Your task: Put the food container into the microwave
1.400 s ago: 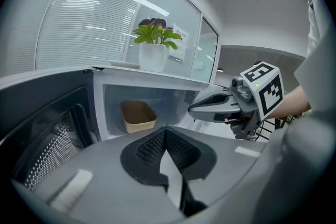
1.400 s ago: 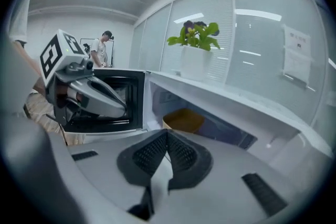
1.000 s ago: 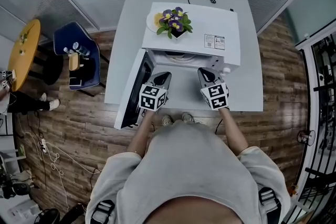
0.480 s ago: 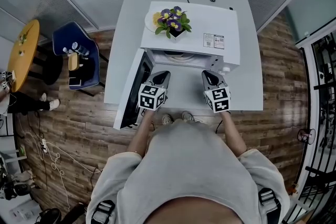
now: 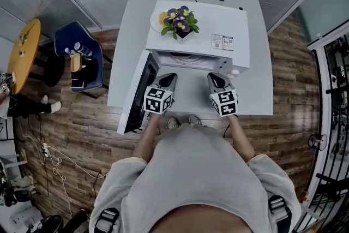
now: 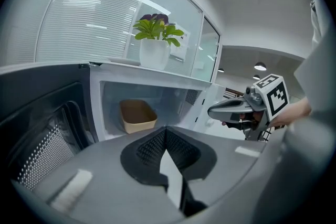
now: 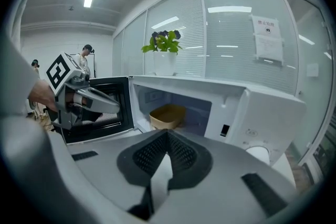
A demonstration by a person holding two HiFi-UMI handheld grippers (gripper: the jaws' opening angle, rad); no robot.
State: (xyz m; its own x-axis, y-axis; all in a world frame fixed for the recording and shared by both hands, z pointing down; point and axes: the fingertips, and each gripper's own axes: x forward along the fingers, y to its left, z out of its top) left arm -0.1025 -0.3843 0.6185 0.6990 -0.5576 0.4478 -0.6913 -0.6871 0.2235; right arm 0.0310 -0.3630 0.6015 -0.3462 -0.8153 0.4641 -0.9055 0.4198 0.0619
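Note:
A tan food container (image 6: 137,114) sits inside the open white microwave (image 5: 207,35), toward the back left of its cavity; the right gripper view shows the container (image 7: 168,115) too. In the head view the cavity hides it. My left gripper (image 5: 169,78) hovers in front of the opening beside the door, jaws shut on nothing. My right gripper (image 5: 212,76) is level with it on the right, also shut and empty. Each gripper view shows the other gripper: the right gripper (image 6: 247,110) and the left gripper (image 7: 79,99).
The microwave door (image 5: 136,98) stands swung out to the left, over the edge of the white table (image 5: 256,90). A potted plant (image 5: 179,22) and a plate rest on the microwave's top. A blue chair (image 5: 82,63) and a yellow table (image 5: 24,46) stand left.
The right gripper has drifted slightly back toward me. The left gripper, the door and the container have stayed where they were.

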